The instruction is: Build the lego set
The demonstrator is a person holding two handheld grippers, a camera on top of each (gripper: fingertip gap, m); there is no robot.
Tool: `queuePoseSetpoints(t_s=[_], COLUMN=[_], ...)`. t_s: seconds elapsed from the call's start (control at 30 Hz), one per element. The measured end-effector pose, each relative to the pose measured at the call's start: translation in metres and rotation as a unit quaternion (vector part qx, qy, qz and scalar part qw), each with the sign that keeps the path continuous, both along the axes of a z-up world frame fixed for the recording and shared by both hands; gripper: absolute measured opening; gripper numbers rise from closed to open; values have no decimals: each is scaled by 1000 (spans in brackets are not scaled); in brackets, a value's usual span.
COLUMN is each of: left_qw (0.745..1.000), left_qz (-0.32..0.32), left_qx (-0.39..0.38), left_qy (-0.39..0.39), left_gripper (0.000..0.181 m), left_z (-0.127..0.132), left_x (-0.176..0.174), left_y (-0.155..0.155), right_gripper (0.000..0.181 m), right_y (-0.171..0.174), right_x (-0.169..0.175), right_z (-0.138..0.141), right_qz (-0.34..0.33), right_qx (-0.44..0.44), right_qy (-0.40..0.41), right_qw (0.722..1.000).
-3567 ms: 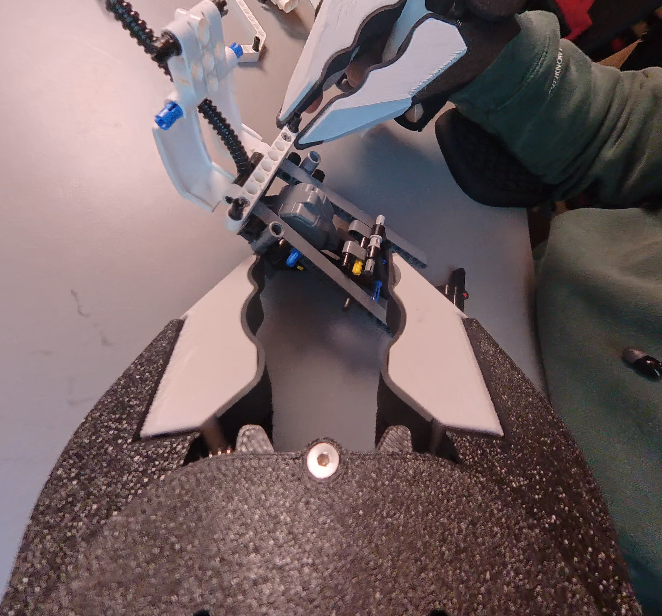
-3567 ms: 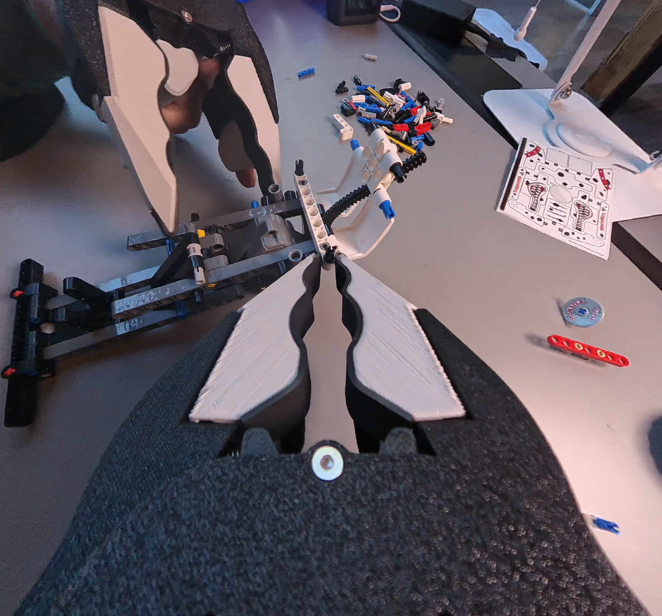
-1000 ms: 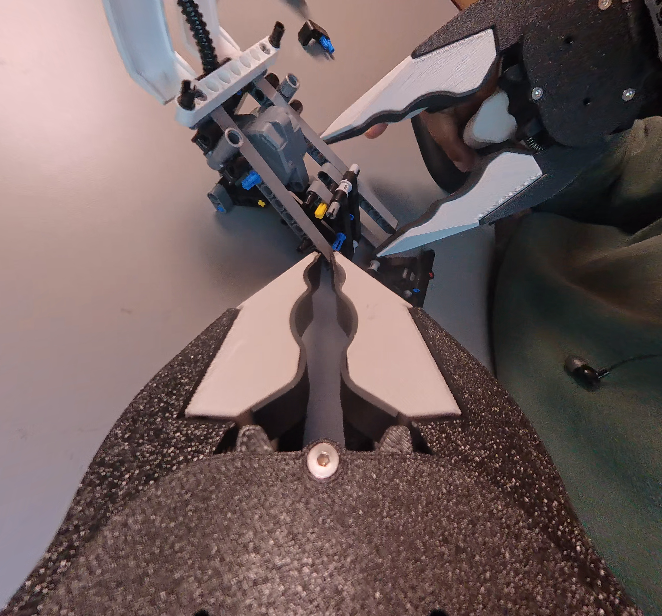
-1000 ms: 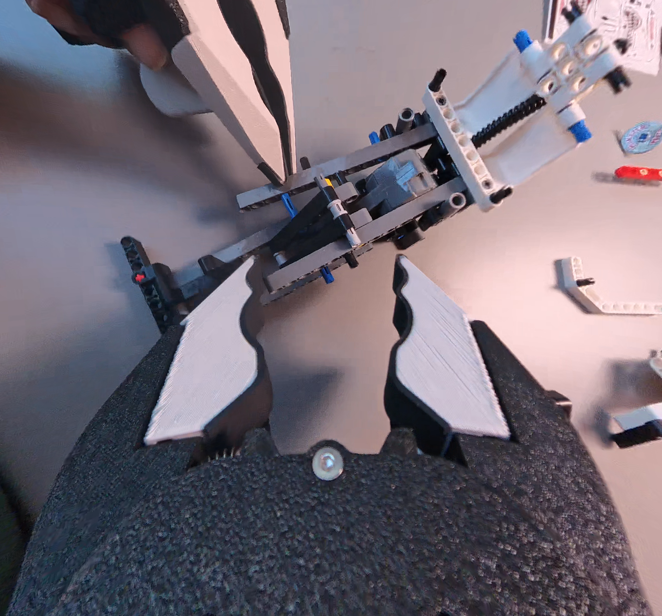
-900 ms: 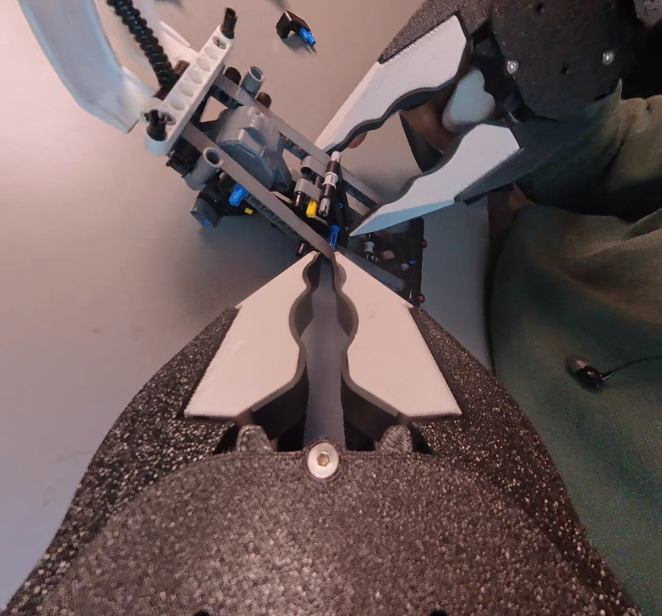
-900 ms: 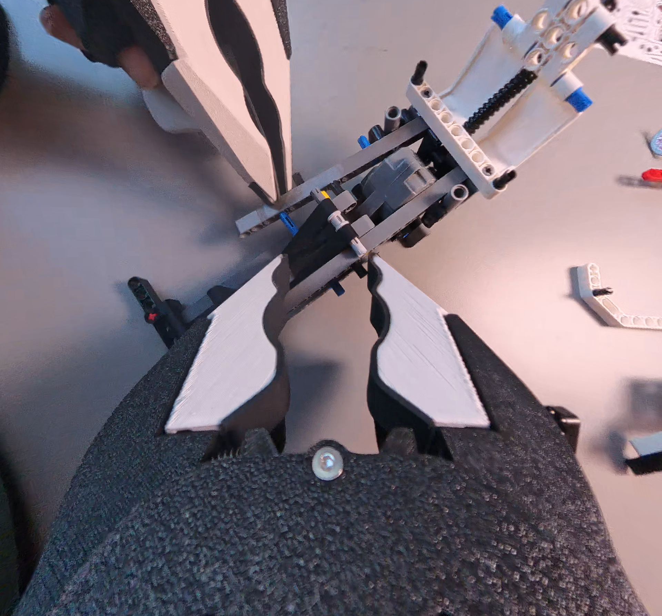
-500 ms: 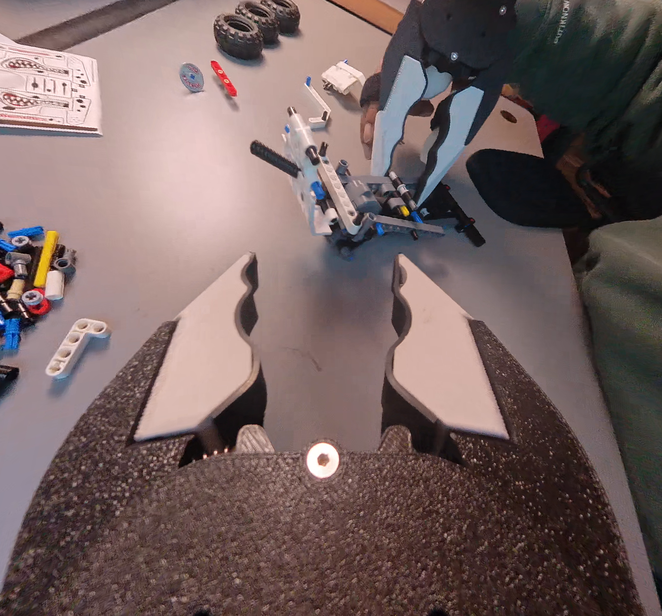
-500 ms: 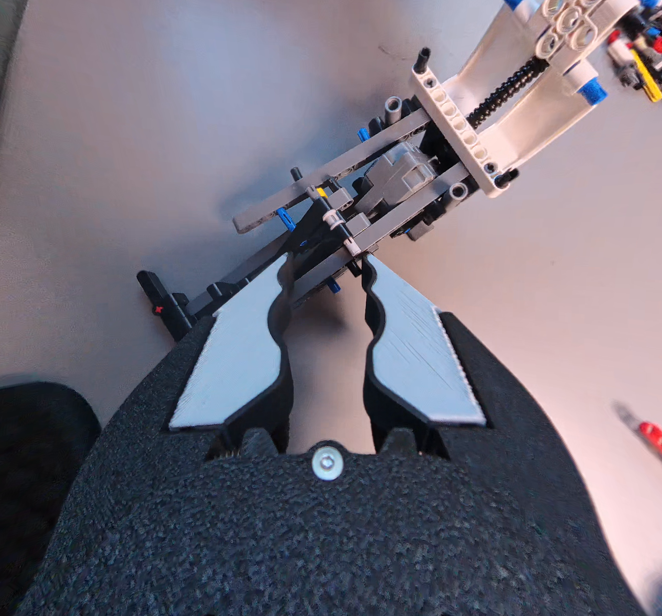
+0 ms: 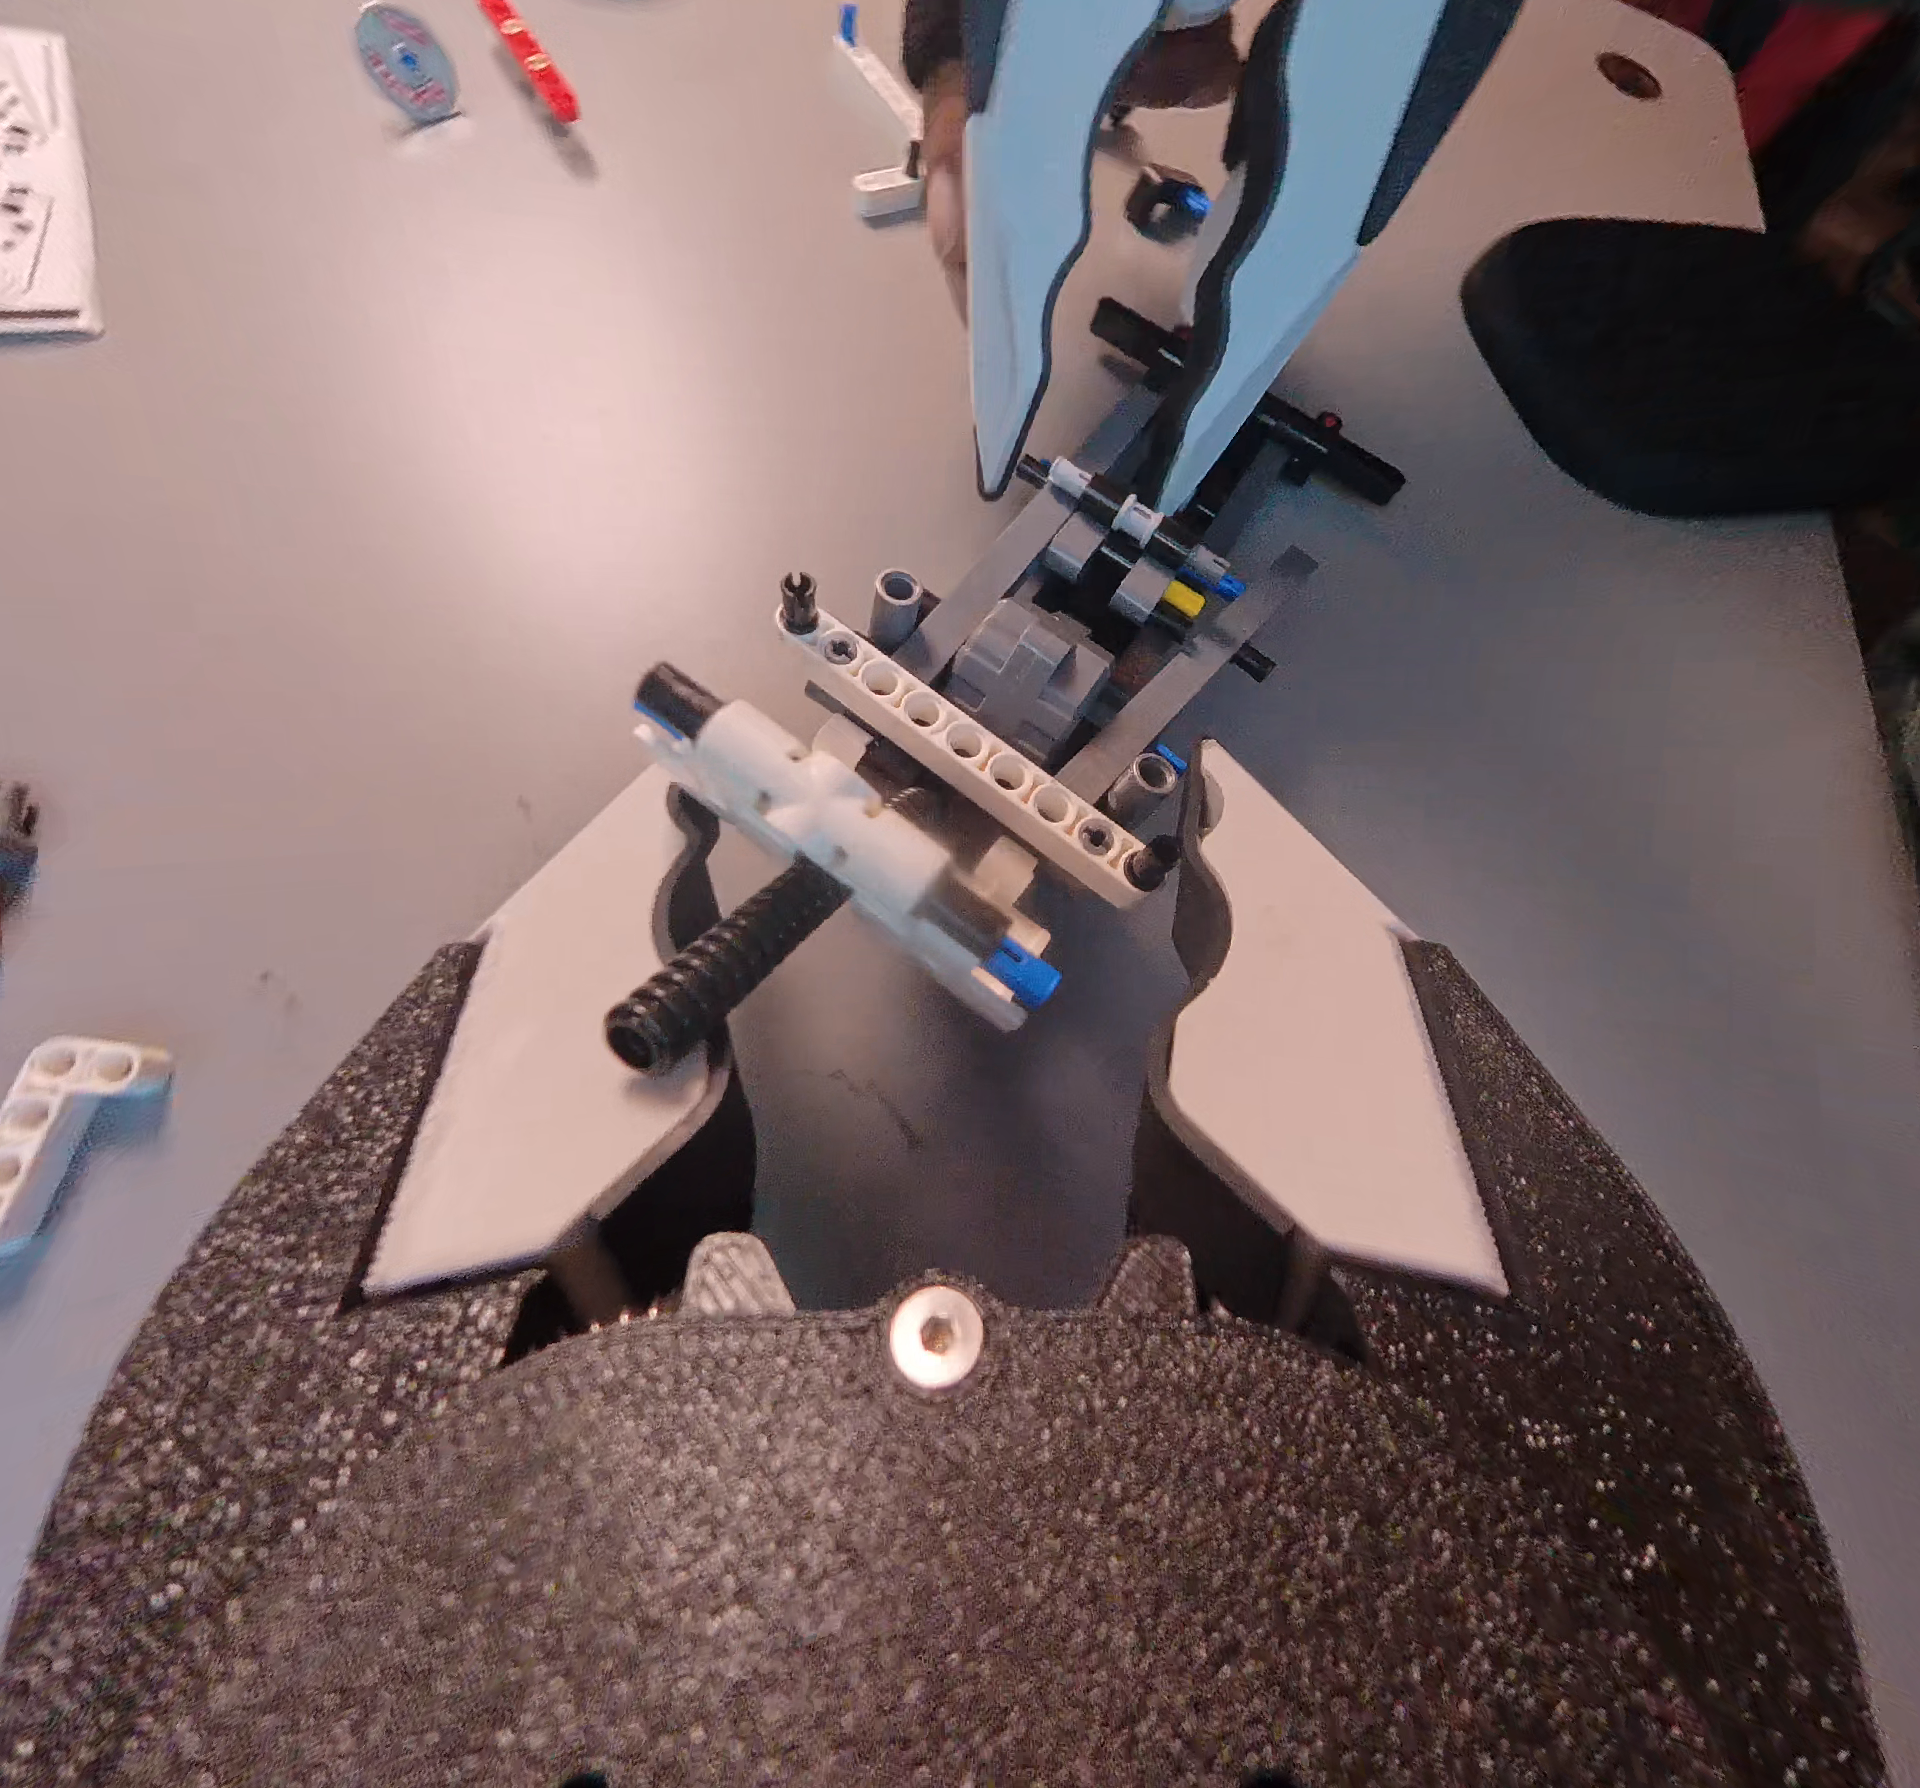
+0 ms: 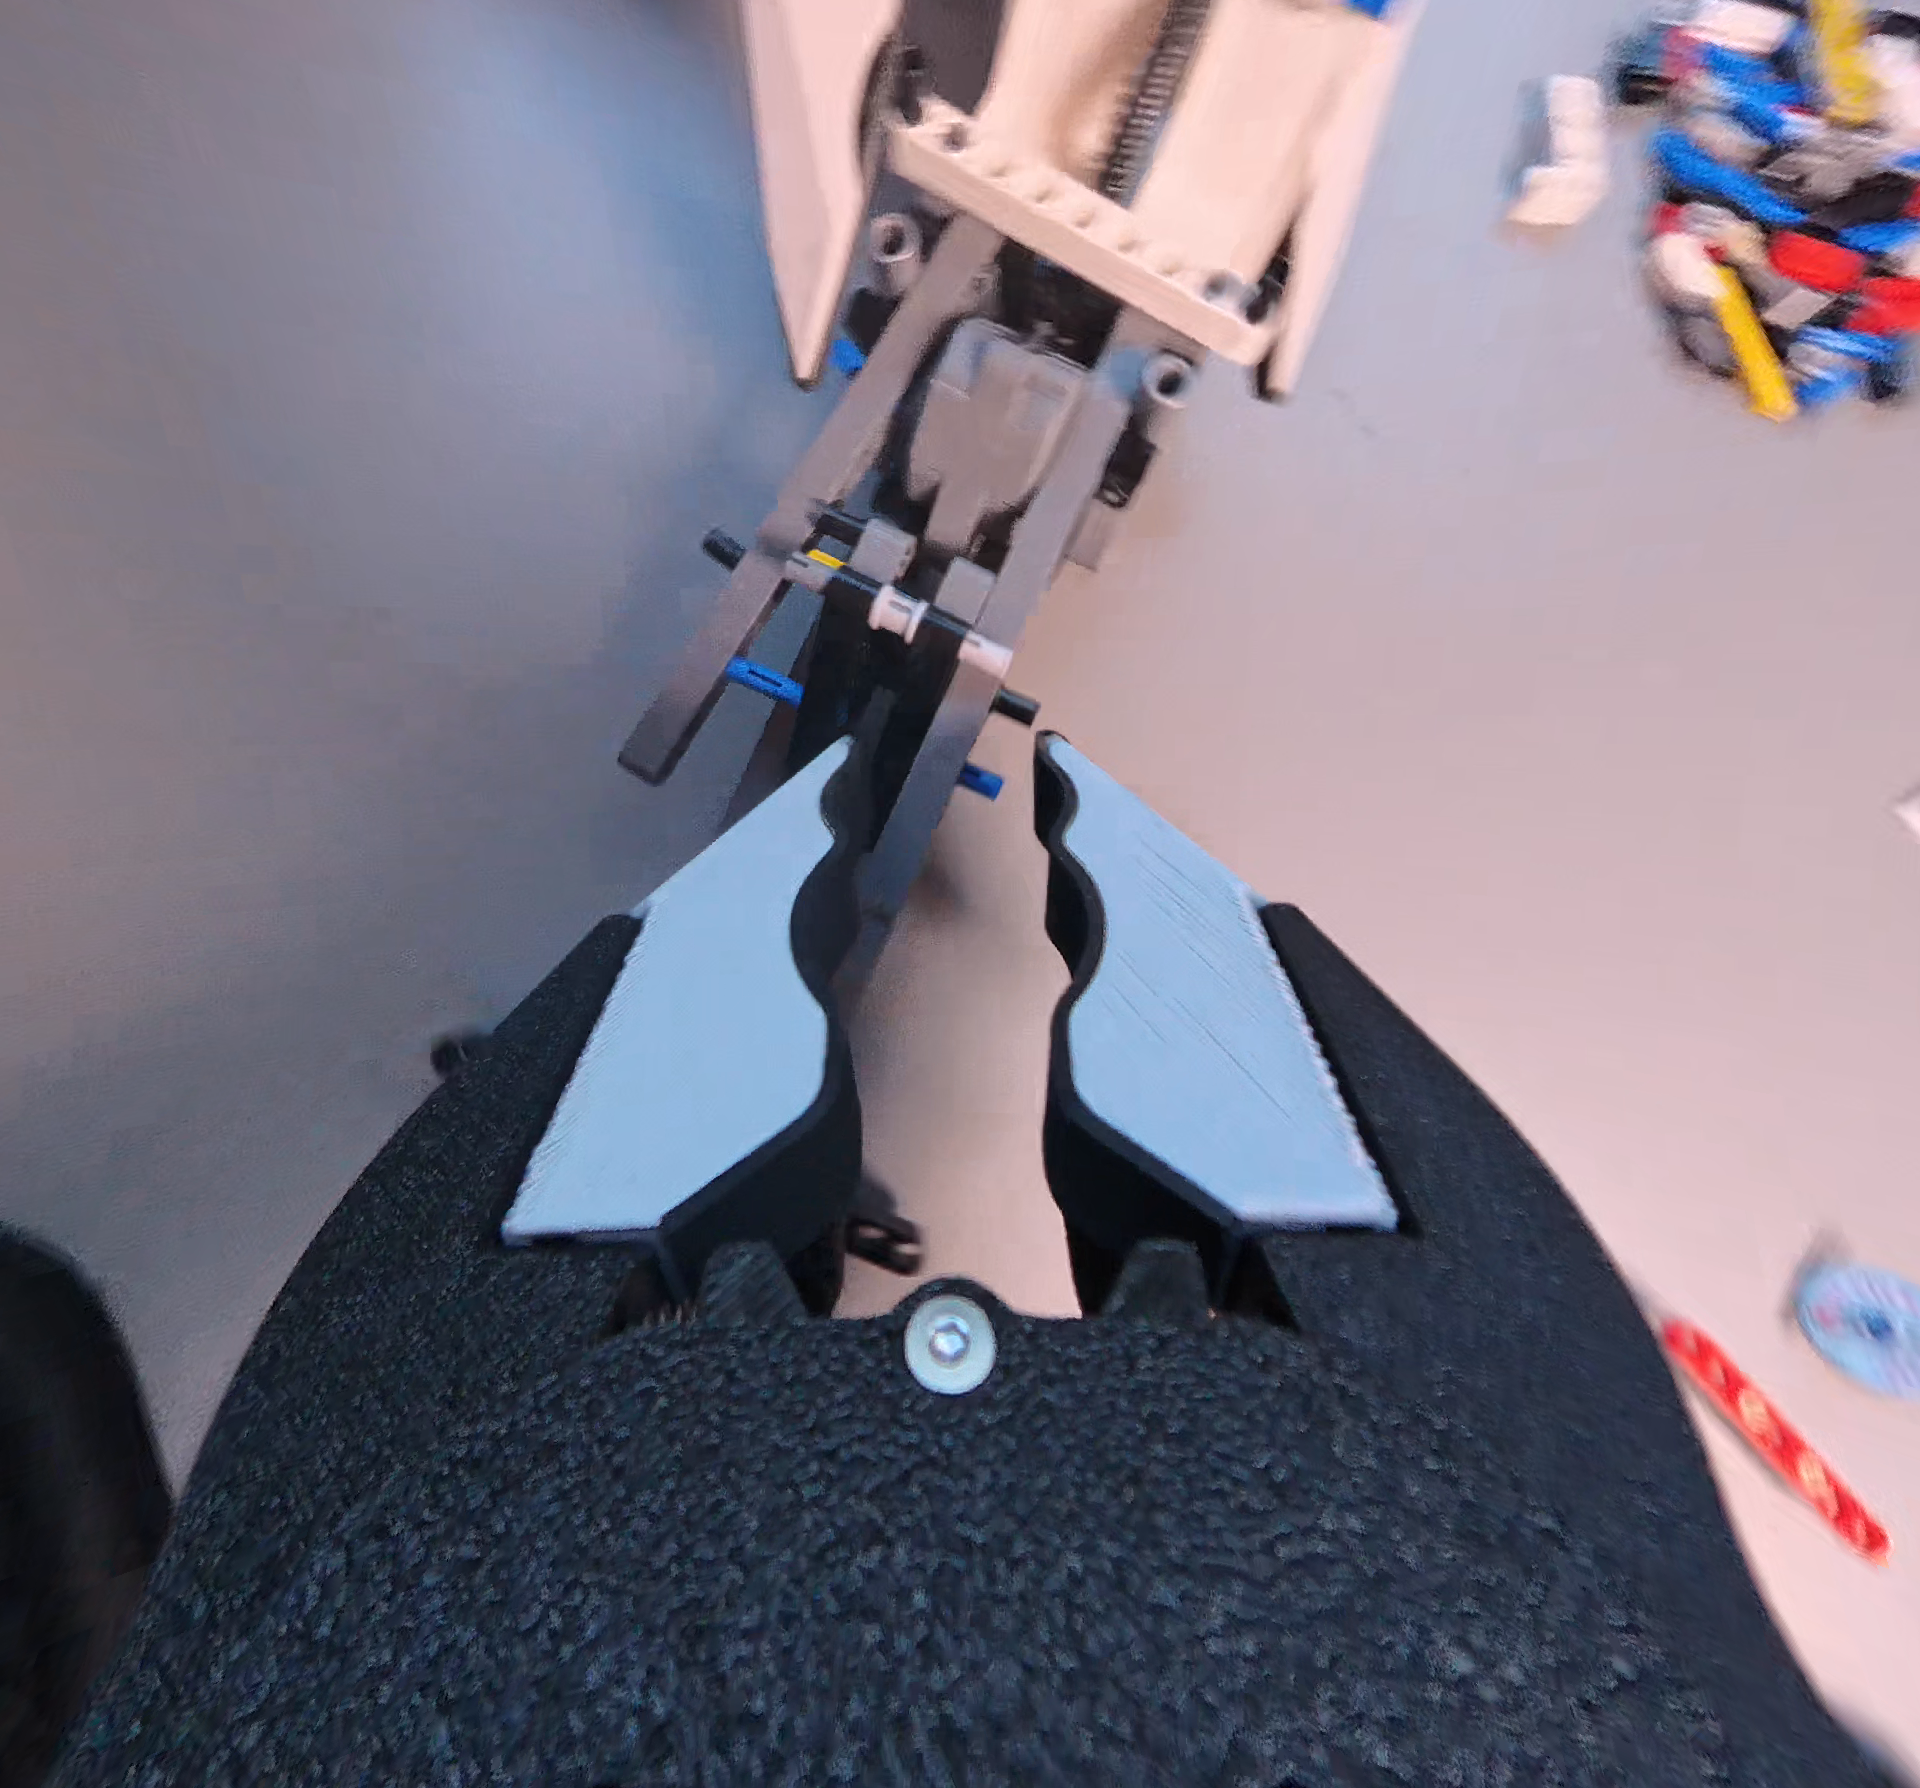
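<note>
Lego model (image 9: 1023, 689), grey beams, white holed crossbeam, black ribbed hose

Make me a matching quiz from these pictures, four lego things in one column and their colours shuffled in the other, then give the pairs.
Things:
1. long holed beam across the model
2. flat beam lying beside the round disc
3. ribbed hose sticking out toward the left tool
4. motor block in the frame's middle

Colours:
A. grey
B. black
C. white
D. red

Pairs: 1-C, 2-D, 3-B, 4-A
</note>
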State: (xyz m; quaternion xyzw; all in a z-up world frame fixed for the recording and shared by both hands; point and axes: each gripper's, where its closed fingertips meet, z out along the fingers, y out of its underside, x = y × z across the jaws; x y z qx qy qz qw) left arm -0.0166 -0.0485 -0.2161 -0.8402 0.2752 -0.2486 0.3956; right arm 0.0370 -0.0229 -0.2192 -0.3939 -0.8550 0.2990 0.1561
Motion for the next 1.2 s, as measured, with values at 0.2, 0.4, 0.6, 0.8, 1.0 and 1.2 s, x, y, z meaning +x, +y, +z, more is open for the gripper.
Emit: queuePoseSetpoints(t_s=[0.2,0.4,0.6,0.8,1.0,1.2], left_qw=[983,972,960,956,972,995], left_qz=[90,94,103,99,37,31], left_qx=[-115,-162,-192,-196,-149,-70], left_qy=[-111,-145,-176,-193,-179,-57], left_gripper=[88,88,88,88,93,73], left_z=[3,5,5,7,10,-1], left_x=[-9,-5,-7,-10,-4,-5], left_y=[10,10,10,9,-2,4], right_gripper=[57,67,67,35,24,30], right_y=[23,27,7,7,9,8], right_x=[5,8,12,2,4,8], right_z=[26,42,37,28,22,15], right_qz=[-142,-167,-140,-153,-175,-169], right_qx=[-65,-11,5,19,-66,-77], right_qy=[60,93,67,89,95,93], right_qw=[986,982,988,984,978,978])
